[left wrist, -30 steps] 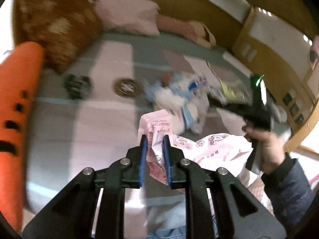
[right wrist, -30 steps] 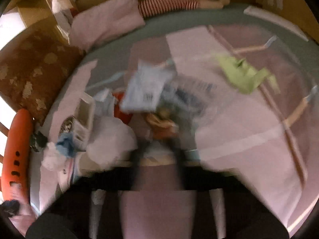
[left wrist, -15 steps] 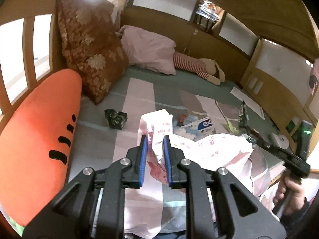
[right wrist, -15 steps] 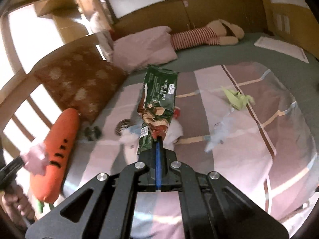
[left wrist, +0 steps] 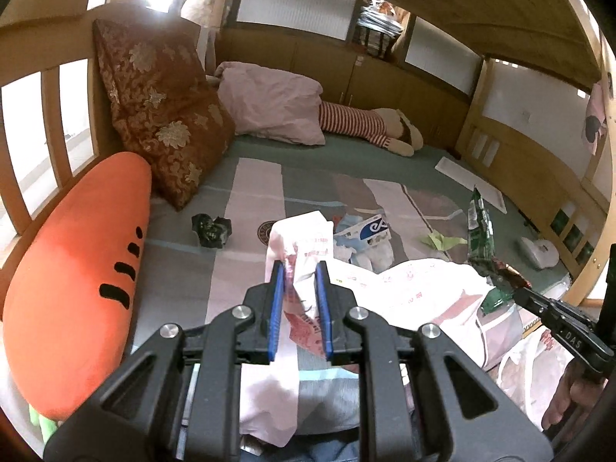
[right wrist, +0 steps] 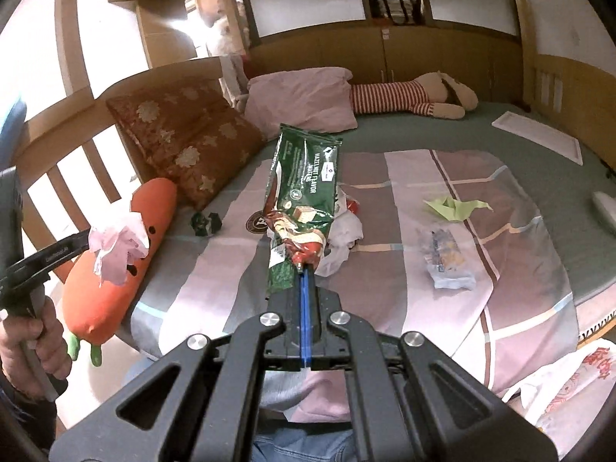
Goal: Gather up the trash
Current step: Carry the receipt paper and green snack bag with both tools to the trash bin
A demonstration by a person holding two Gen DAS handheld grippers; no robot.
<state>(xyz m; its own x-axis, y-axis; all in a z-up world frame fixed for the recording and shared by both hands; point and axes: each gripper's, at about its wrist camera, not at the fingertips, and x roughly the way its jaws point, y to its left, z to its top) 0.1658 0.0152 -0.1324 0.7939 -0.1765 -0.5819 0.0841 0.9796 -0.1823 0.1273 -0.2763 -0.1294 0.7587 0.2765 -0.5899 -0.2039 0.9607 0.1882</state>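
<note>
Left hand-held gripper (left wrist: 299, 269) pinching pink plastic bag (left wrist: 423, 292), green wrapper (right wrist: 304, 188) clamped by right hand-held gripper (right wrist: 304, 273)

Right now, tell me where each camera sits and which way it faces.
Left wrist: on the left gripper, looking forward and down along its fingers over the bed; it grips the pink plastic bag; the right gripper enters at right.
Right wrist: on the right gripper, facing the bed; it is shut on the green wafer wrapper; the left gripper and a hand show at left.
Shared: carrot pillow, brown cushion, striped plush toy.
</note>
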